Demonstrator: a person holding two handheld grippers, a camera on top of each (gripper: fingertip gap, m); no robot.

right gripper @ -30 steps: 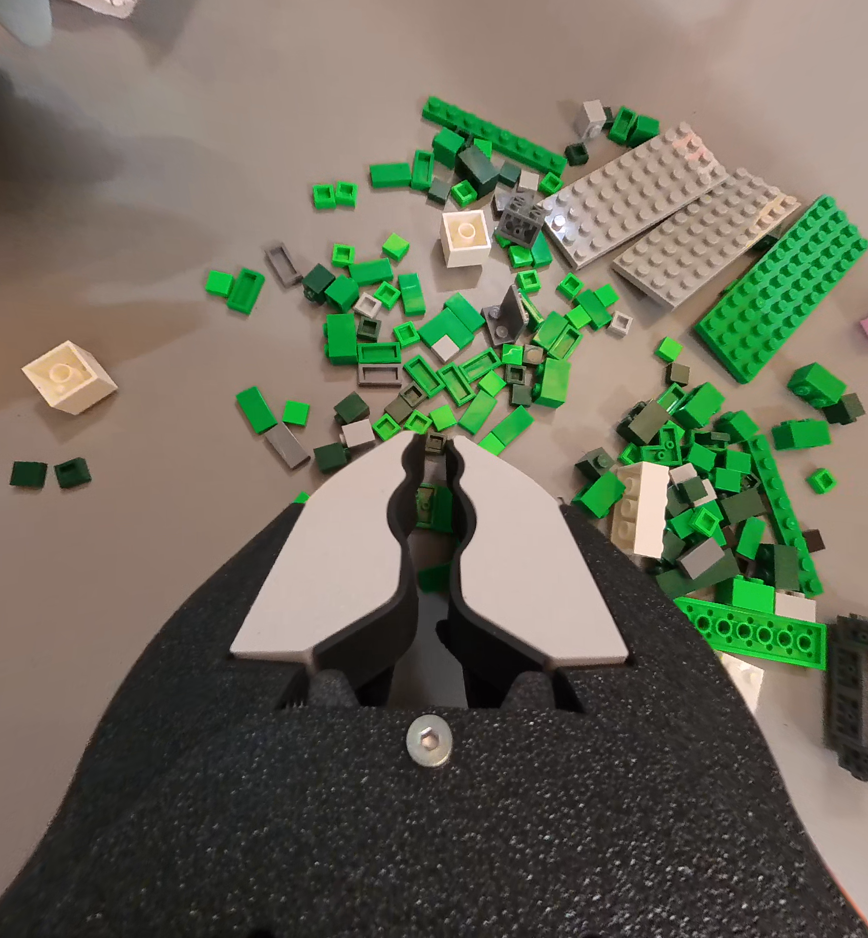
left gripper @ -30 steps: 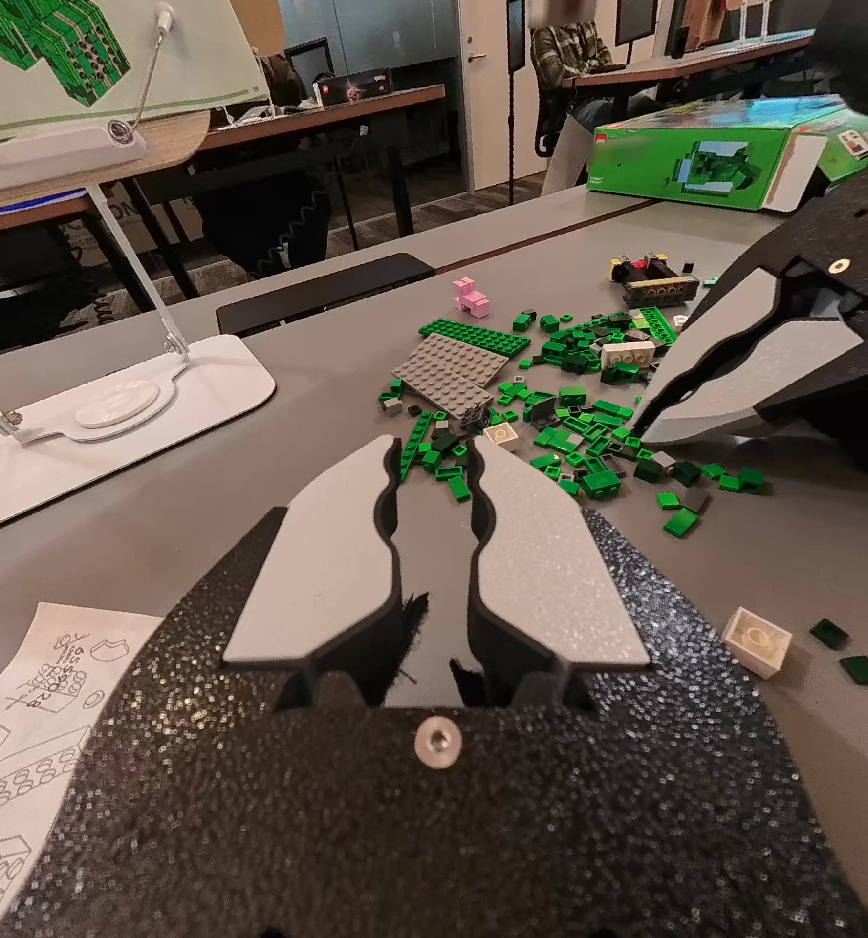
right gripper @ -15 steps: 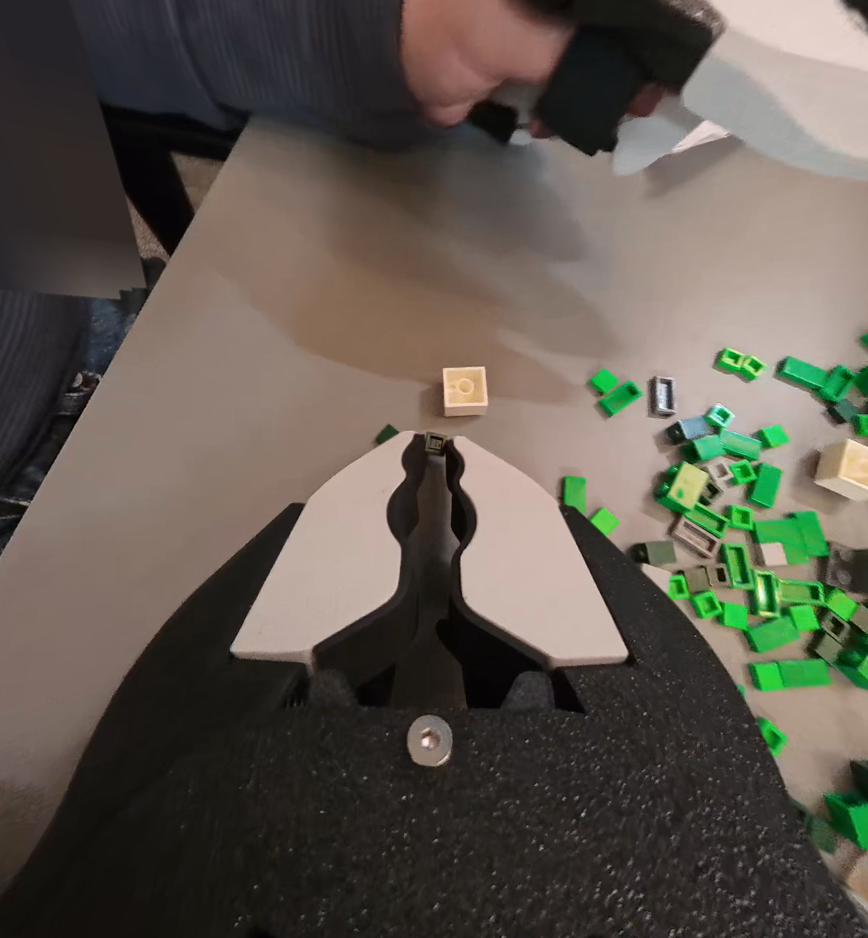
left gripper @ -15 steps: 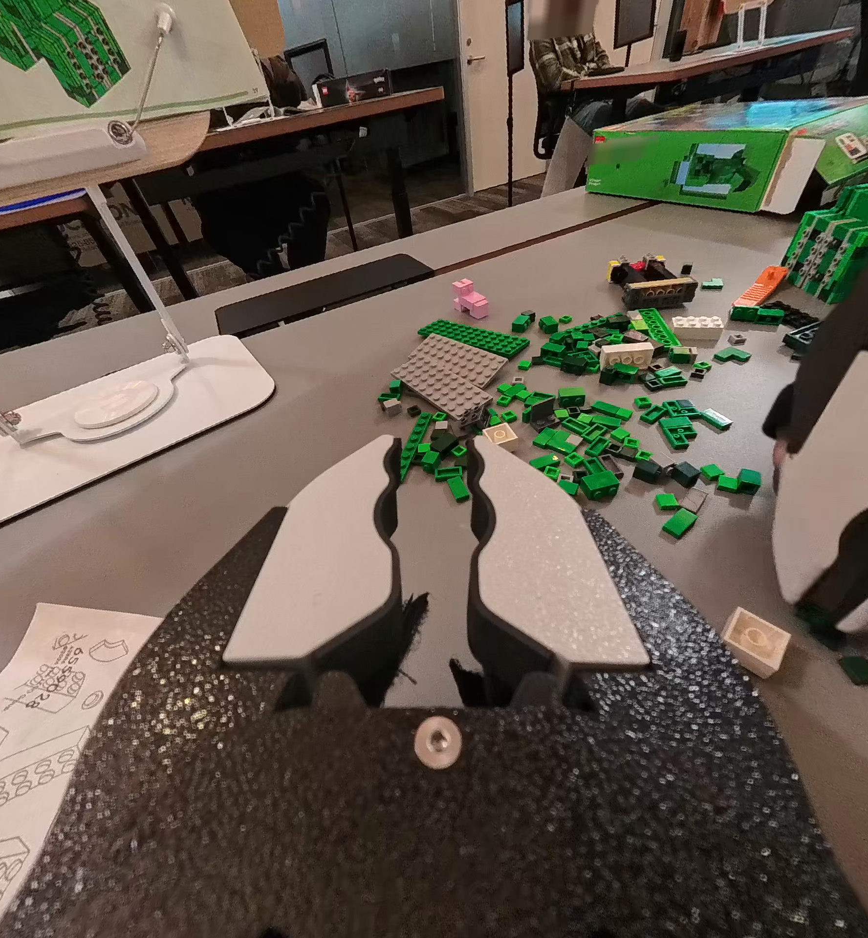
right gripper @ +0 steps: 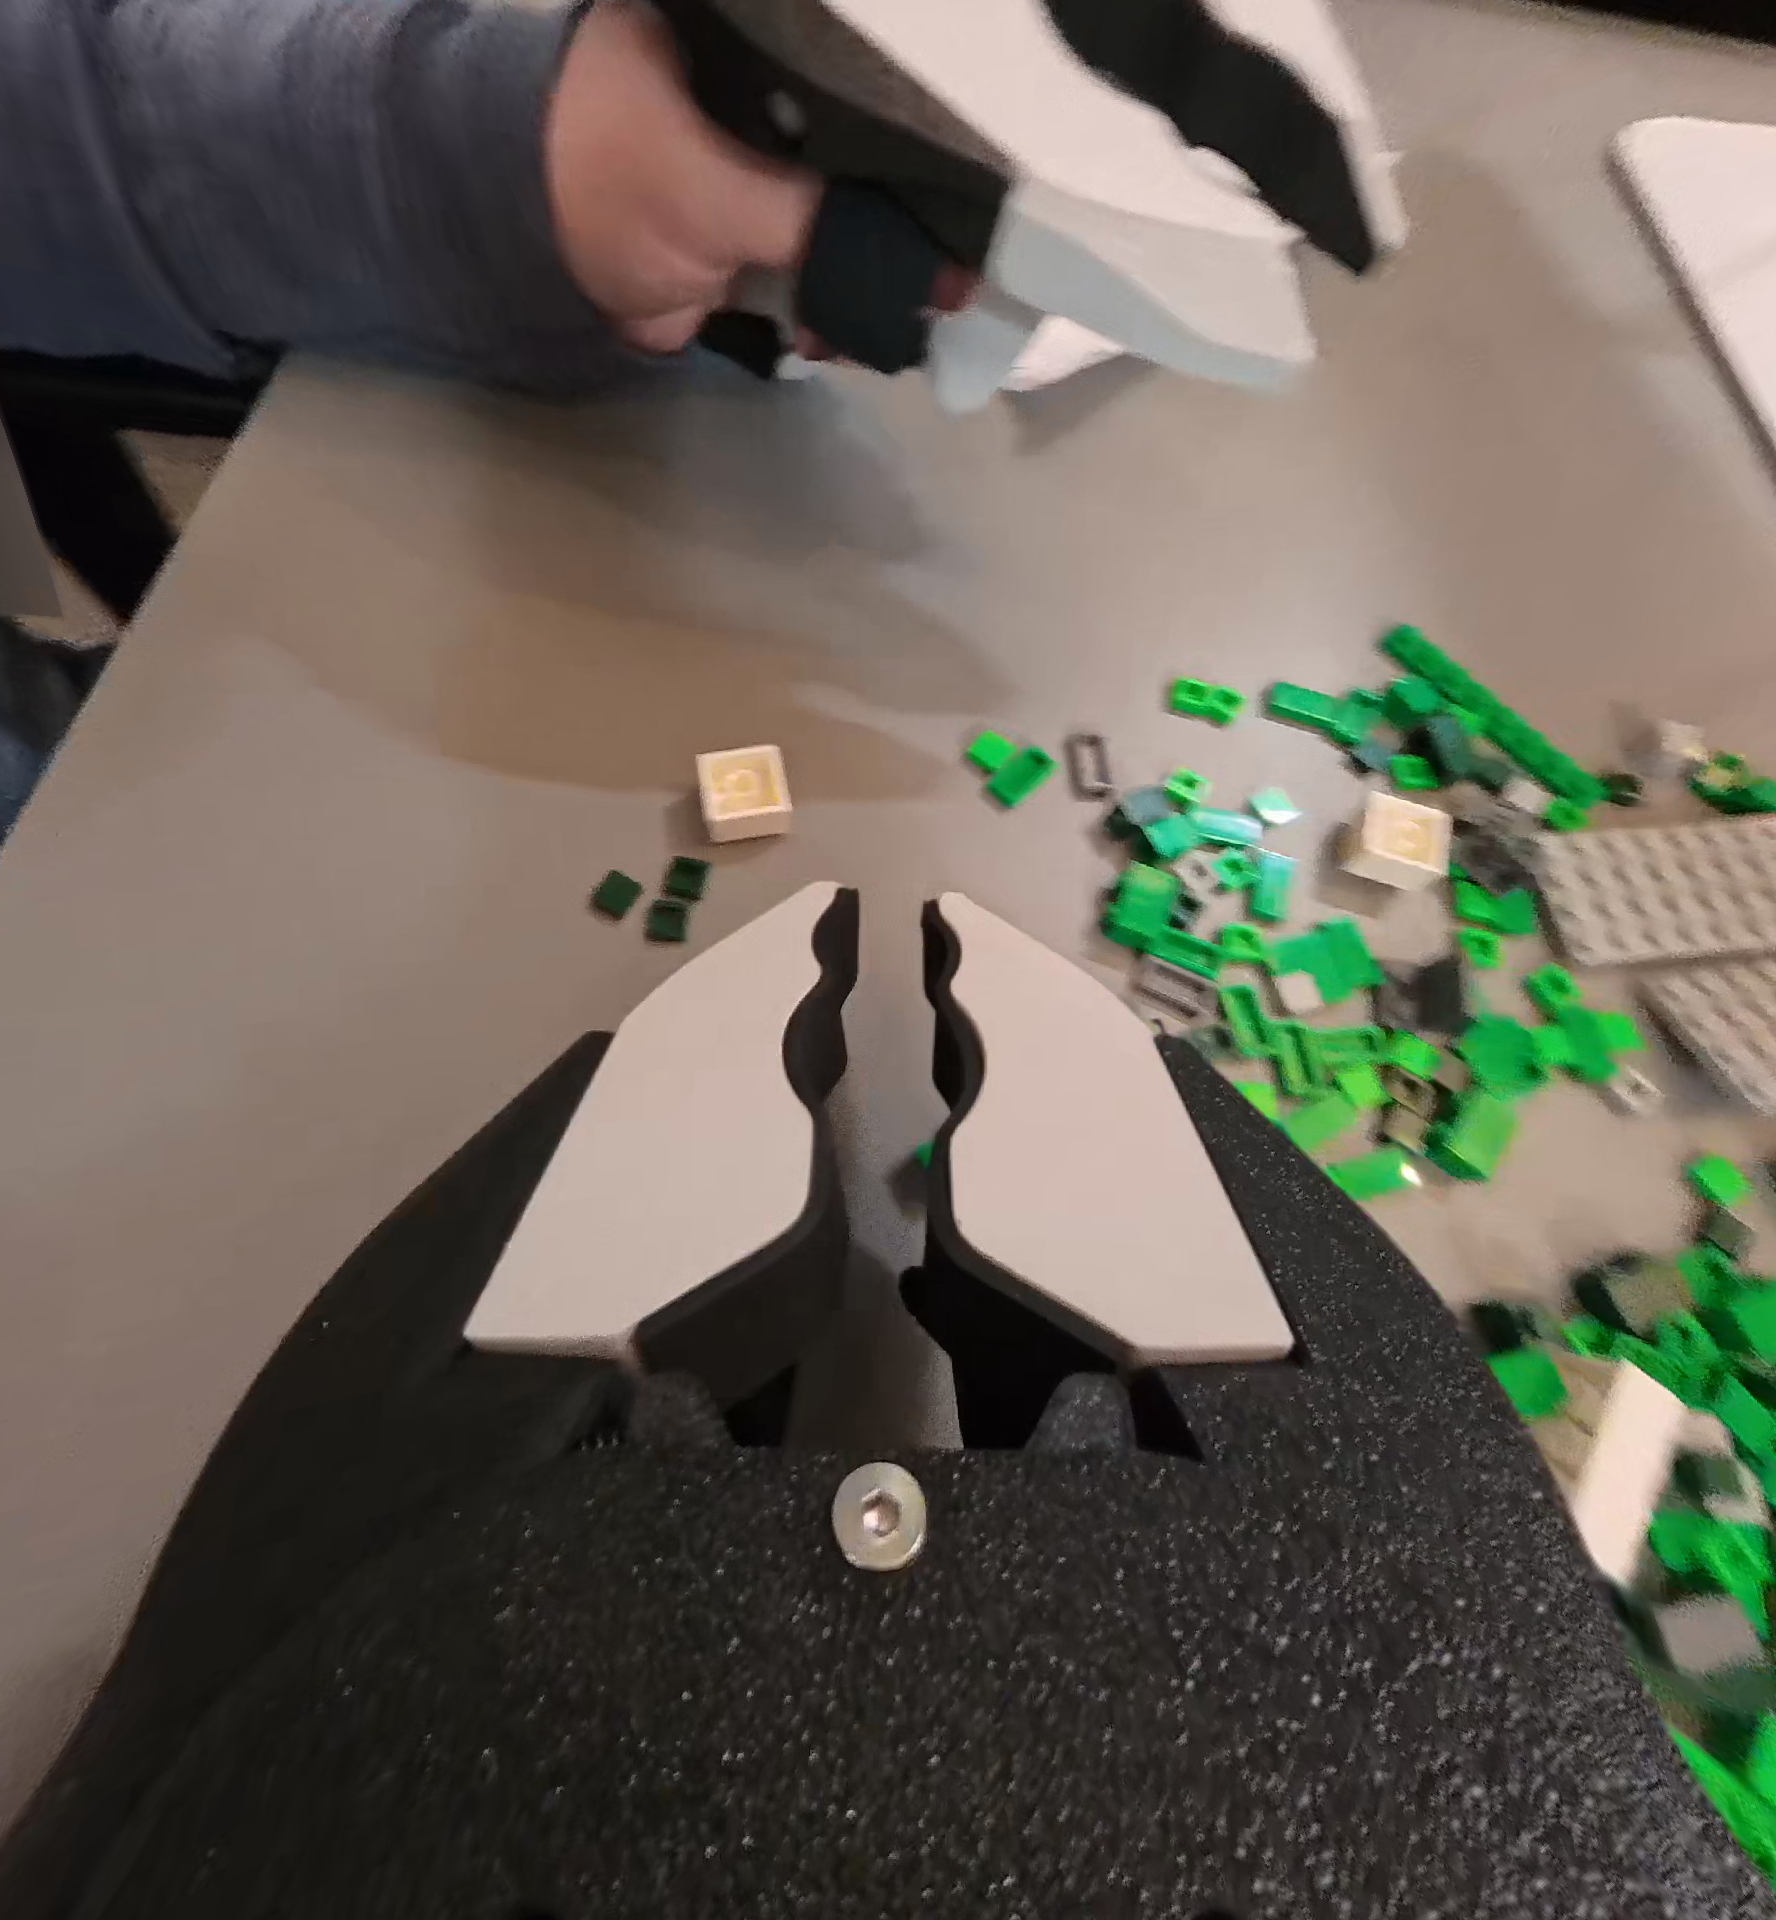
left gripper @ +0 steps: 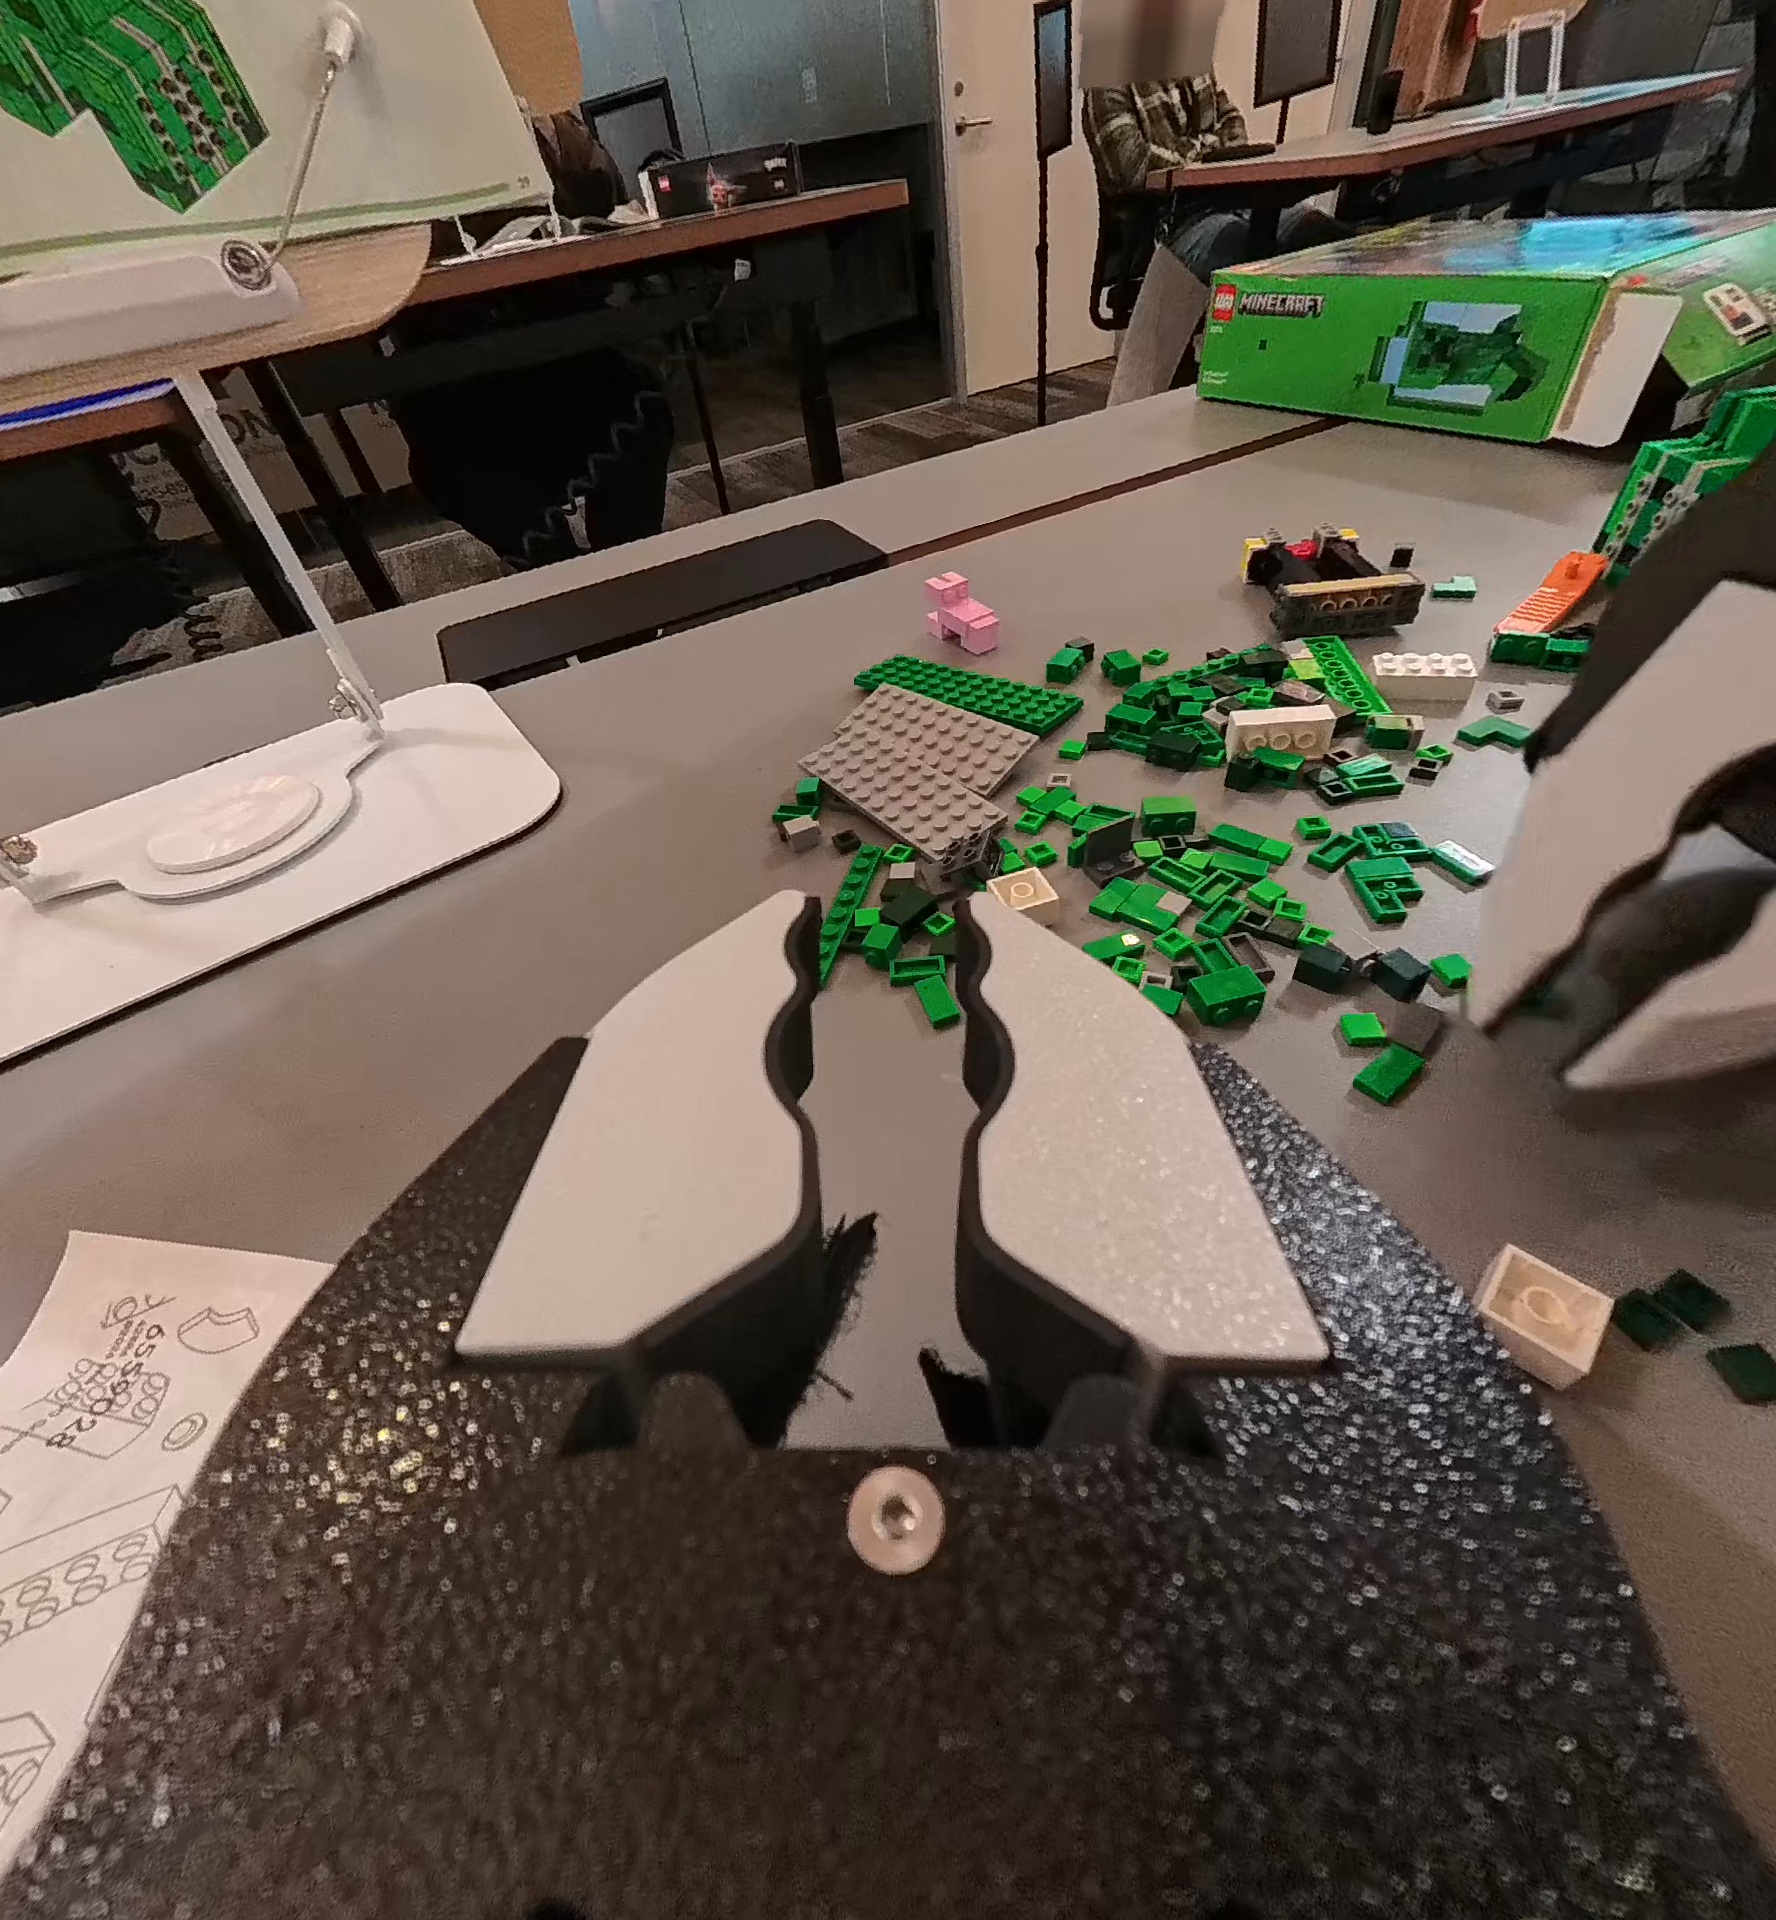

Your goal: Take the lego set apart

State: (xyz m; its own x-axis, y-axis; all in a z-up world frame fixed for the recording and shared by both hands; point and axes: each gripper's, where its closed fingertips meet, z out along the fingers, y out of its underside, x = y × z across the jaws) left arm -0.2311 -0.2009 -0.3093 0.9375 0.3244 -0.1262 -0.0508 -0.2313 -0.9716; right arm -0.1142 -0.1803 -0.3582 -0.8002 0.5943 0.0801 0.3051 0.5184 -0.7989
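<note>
Loose green Lego pieces [left gripper: 1206, 883] lie scattered mid-table, with two grey plates [left gripper: 915, 758] and a green plate [left gripper: 967, 691]. My left gripper [left gripper: 889, 914] is open and empty, pointing at the pile's near edge; it shows blurred at the top of the right wrist view [right gripper: 1341, 260]. My right gripper [right gripper: 889, 899] is open and empty, just right of three dark green tiles [right gripper: 655, 894] and below a white brick [right gripper: 744, 795]. It also shows at the right of the left wrist view [left gripper: 1523, 1044]. A green partly built model [left gripper: 1715, 468] stands at the far right.
A white stand base [left gripper: 240, 831] sits at the left and a printed sheet [left gripper: 32, 1455] at the near left. A green box [left gripper: 1486, 332], a black-and-grey assembly [left gripper: 1331, 592], an orange separator [left gripper: 1549, 597] and a pink figure [left gripper: 960, 613] lie behind the pile. A hand [right gripper: 676, 208] holds the left gripper. My right fingertips sit around 12 cm from my left ones. My right tips are roughly 4 cm from the white brick [right gripper: 744, 795]. Seen from the left wrist view [left gripper: 1556, 1291] as well.
My right gripper carried a small dark tile from the pile to the spot beside the white brick, then opened; three dark tiles lie there instead of two. My left gripper stayed still.
</note>
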